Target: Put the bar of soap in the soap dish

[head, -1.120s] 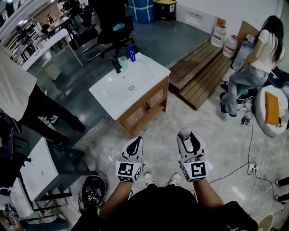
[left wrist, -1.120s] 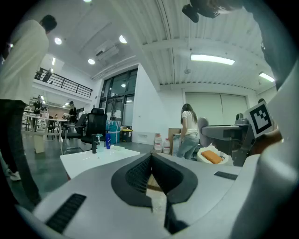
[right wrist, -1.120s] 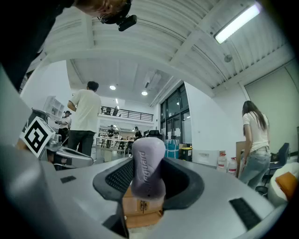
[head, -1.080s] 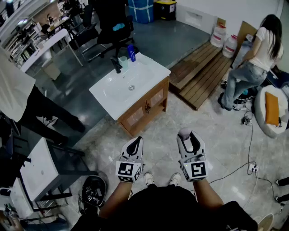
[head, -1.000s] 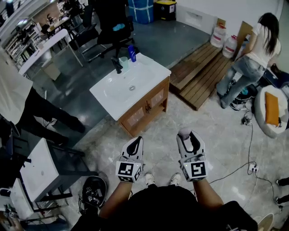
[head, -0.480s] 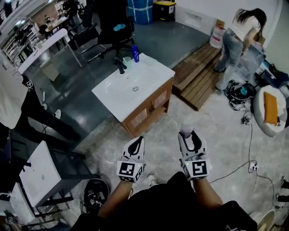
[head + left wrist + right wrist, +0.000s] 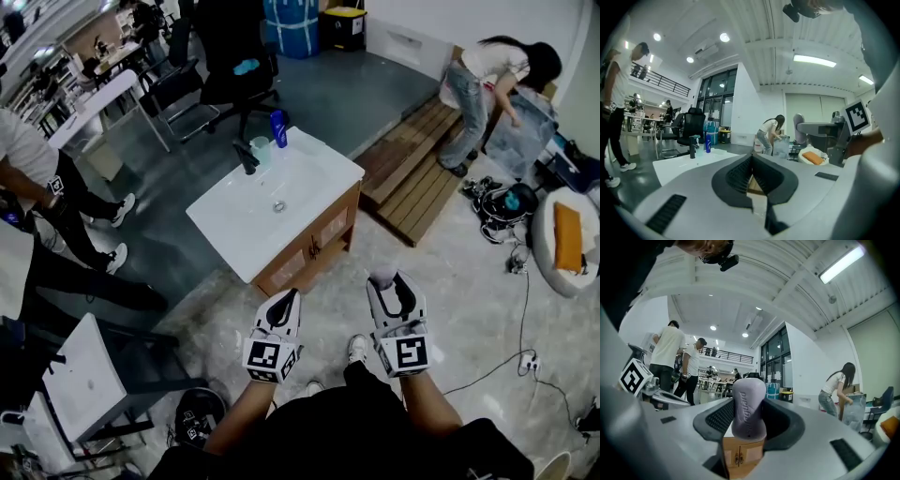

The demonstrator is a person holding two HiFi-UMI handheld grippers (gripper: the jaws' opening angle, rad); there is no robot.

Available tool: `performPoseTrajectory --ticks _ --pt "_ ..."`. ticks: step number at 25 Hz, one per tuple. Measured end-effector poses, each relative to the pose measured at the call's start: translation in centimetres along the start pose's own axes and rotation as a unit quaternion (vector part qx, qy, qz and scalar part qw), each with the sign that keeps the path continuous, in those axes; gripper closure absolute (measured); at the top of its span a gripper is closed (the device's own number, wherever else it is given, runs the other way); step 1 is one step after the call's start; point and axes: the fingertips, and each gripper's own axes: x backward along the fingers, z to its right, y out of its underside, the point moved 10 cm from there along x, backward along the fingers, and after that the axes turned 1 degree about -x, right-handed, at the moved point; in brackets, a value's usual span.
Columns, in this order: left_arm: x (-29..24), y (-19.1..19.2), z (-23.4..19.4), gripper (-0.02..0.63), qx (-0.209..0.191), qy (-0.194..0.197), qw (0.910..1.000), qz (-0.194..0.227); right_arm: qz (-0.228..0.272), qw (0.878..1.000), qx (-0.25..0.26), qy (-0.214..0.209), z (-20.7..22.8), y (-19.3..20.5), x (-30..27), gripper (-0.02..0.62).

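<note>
Vanity worktop (image 7: 328,169) sits slightly nearer than a second ago; I judge I'm mid-approach. Right gripper (image 7: 394,292) jaws clenched on the lavender bar of soap (image 7: 748,406), held upright out front for the carry. Left gripper (image 7: 284,305) jaws pressed together, nothing between. Soap dish: can't make one out on the worktop yet

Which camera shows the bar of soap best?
The right gripper view: the bar of soap stands upright, clamped in the right claw, large and centred with its embossed lettering showing. The head view shows only its rounded end past the claw. The left gripper view shows a small grey shape, probably it.
</note>
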Motion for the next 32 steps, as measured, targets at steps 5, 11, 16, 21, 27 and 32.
performPoseTrajectory --ticks 5,11,16,21,27,32 --pt "-4.1 -1.1 -0.8 0.588 0.0 -0.028 0.9996 -0.004 -0.002 1.0 -0.003 -0.02 3.6 0.5 -3.7 0.399" --pt "-7.7 -1.8 -0.7 0.588 0.0 -0.053 0.9985 -0.013 -0.003 0.999 -0.01 -0.042 7.4 1.1 -6.8 0.399" --pt "-10.4 -2.3 0.1 0.588 -0.002 -0.071 0.9973 -0.016 -0.003 0.998 -0.022 -0.06 10.4 1.6 -8.4 0.399" --pt "-11.6 -2.2 0.5 0.588 -0.001 -0.09 0.9955 -0.028 0.001 0.997 -0.03 -0.074 12.6 1.6 -10.0 0.399" --pt "-13.3 -2.9 0.2 0.588 0.005 -0.105 0.9944 -0.012 -0.013 0.996 -0.041 -0.078 14.2 3.0 -12.2 0.399" --pt "-15.1 -2.6 -1.0 0.588 0.007 -0.111 0.9938 -0.01 -0.007 0.996 -0.033 -0.087 14.4 3.4 -14.5 0.399"
